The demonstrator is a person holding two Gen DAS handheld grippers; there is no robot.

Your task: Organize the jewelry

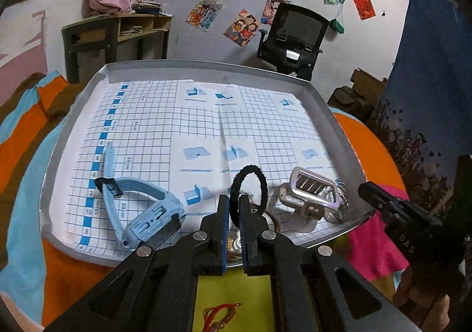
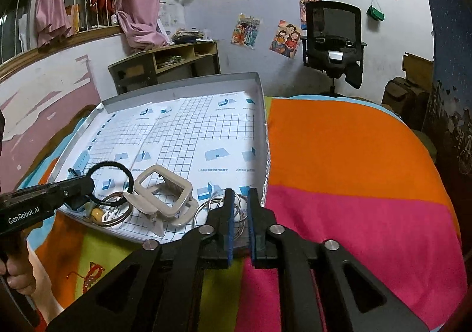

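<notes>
Left hand-held gripper (image 1: pixel 233 205) pinching the black hair tie (image 1: pixel 248 190) above the tray (image 1: pixel 206 68) — right hand-held gripper (image 2: pixel 241 199) slightly spread, empty.

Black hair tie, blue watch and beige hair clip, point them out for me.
black hair tie (image 1: pixel 263 181), left wrist view, right side of loop.
blue watch (image 1: pixel 150 218), left wrist view, case.
beige hair clip (image 2: pixel 165 193), right wrist view, frame.
</notes>
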